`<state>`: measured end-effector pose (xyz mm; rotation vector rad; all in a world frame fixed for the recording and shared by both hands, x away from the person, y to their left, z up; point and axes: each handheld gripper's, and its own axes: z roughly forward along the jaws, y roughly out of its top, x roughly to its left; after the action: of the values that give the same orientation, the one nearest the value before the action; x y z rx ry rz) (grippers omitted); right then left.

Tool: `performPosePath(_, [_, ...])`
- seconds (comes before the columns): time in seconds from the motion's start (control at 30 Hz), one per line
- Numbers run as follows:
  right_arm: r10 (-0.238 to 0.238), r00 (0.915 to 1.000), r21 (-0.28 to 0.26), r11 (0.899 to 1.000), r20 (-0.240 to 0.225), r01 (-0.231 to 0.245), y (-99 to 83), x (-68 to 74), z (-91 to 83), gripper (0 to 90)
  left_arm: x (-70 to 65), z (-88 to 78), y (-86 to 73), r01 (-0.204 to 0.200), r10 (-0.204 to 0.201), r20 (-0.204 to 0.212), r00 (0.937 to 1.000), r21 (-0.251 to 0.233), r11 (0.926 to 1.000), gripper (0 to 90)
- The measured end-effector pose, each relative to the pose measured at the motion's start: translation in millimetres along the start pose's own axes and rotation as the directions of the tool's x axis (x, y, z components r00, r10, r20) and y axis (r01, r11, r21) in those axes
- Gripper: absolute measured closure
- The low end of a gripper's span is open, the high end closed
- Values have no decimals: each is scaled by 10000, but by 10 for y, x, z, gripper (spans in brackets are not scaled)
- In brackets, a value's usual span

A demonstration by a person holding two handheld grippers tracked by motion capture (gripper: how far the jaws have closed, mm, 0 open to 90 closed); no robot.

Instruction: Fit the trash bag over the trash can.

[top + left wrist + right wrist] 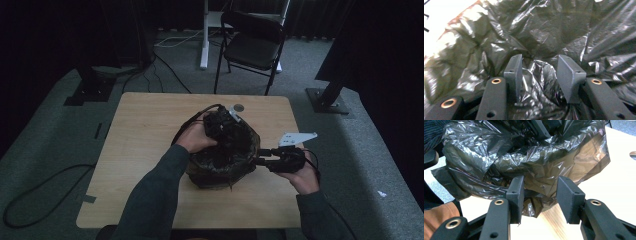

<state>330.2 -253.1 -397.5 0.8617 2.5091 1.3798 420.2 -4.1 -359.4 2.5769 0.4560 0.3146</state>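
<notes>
A crumpled black plastic bag (220, 162) sits as a rounded open bundle in the middle of the wooden table (145, 130). My left gripper (223, 129) reaches over the bag's far rim and points down into its mouth. In the left gripper view its jaws (544, 75) stand wide apart over the wrinkled bag lining (536, 37), and the pads press on nothing. My right gripper (260, 160) lies level against the bag's right side. Its jaws (541, 195) are open, with a loose fold of the bag (534, 202) between them, beside the left pad (517, 195).
A small round disc (239, 107) lies on the table behind the bag. A black folding chair (252, 42) and a white stand (204, 35) are on the carpet beyond the table. Cables (165, 70) run across the floor. Bare wood lies left of and in front of the bag.
</notes>
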Motion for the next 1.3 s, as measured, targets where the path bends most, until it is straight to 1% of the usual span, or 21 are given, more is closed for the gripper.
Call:
performPosePath(0.07, [17, 10000, -3, 10000, 11, -17, -1, -2, -5, 573, 7, -80, -26, 51, -56, -146, 9999, -344, 9994, 566])
performPosePath(0.1, [23, 10000, -18, 10000, 18, -23, -1, -3, -7, 572, 13, -114, -35, 98, -106, -150, 9998, -526, 9986, 570])
performPosePath(0.17, [17, 10000, -24, 10000, 24, -17, 0, -2, -10, 572, 28, -210, -62, 208, -239, -321, 9992, -943, 9953, 574])
performPosePath(0.23, [9, 10000, -35, 10000, 29, -9, 1, -2, -12, 572, 48, -273, -94, 336, -382, -367, 9986, -1195, 9923, 576])
performPosePath(0.27, [16, 10000, -37, 10000, 29, -16, 1, -2, -14, 572, 63, -313, -122, 456, -521, -456, 9976, -1335, 9900, 576])
performPosePath(0.37, [45, 10000, -48, 10000, 42, -45, -3, -7, -20, 572, 107, -399, -184, 622, -730, -640, 9953, -1562, 9858, 577])
performPosePath(0.4, [58, 10000, -59, 10000, 49, -57, -4, -9, -21, 572, 122, -439, -213, 728, -869, -760, 9933, -1716, 9825, 576])
performPosePath(0.47, [72, 10000, -62, 10000, 51, -72, -5, -12, -24, 572, 150, -505, -257, 887, -1056, -775, 9914, -1963, 9765, 577])
performPosePath(0.53, [83, 9999, -78, 9999, 57, -82, -4, -12, -25, 572, 165, -555, -290, 963, -1182, -921, 9887, -2140, 9721, 577])
performPosePath(0.6, [87, 9999, -83, 9999, 62, -86, -4, -14, -25, 571, 182, -617, -333, 1096, -1356, -942, 9863, -2404, 9645, 576])
performPosePath(0.63, [88, 9999, -86, 9999, 68, -87, -5, -14, -26, 571, 188, -636, -346, 1128, -1404, -968, 9854, -2477, 9623, 576])
performPosePath(0.73, [81, 9999, -105, 9999, 92, -80, -4, -18, -33, 571, 209, -705, -398, 1301, -1655, -1060, 9805, -2808, 9509, 573])
performPosePath(0.83, [99, 9999, -114, 9999, 85, -98, -4, -18, -40, 571, 232, -773, -450, 1498, -1943, -1171, 9739, -3110, 9385, 571])
performPosePath(1.0, [129, 9998, -167, 9998, 122, -127, -12, -33, -55, 570, 245, -871, -538, 1568, -2144, -1389, 9668, -3398, 9273, 565])
performPosePath(1.03, [132, 9998, -171, 9998, 118, -130, -13, -35, -56, 570, 244, -889, -563, 1605, -2233, -1450, 9639, -3528, 9218, 565])
performPosePath(1.07, [134, 9998, -172, 9998, 123, -132, -15, -38, -58, 570, 251, -911, -600, 1702, -2345, -1393, 9621, -3652, 9152, 564])
performPosePath(1.1, [162, 9998, -178, 9997, 124, -160, -18, -40, -61, 570, 257, -923, -632, 1744, -2411, -1414, 9602, -3710, 9121, 564])
performPosePath(1.13, [179, 9998, -182, 9997, 130, -177, -19, -43, -63, 569, 261, -928, -665, 1799, -2492, -1461, 9574, -3734, 9101, 563])
performPosePath(1.23, [192, 9997, -190, 9996, 149, -189, -22, -51, -64, 569, 276, -934, -759, 1950, -2670, -1502, 9519, -3751, 9063, 557])
performPosePath(1.27, [201, 9997, -196, 9996, 145, -198, -23, -53, -63, 569, 280, -939, -794, 1964, -2727, -1586, 9489, -3796, 9041, 554])
performPosePath(1.3, [197, 9997, -204, 9996, 154, -193, -25, -56, -62, 569, 289, -945, -839, 2085, -2852, -1510, 9465, -3885, 8976, 554])
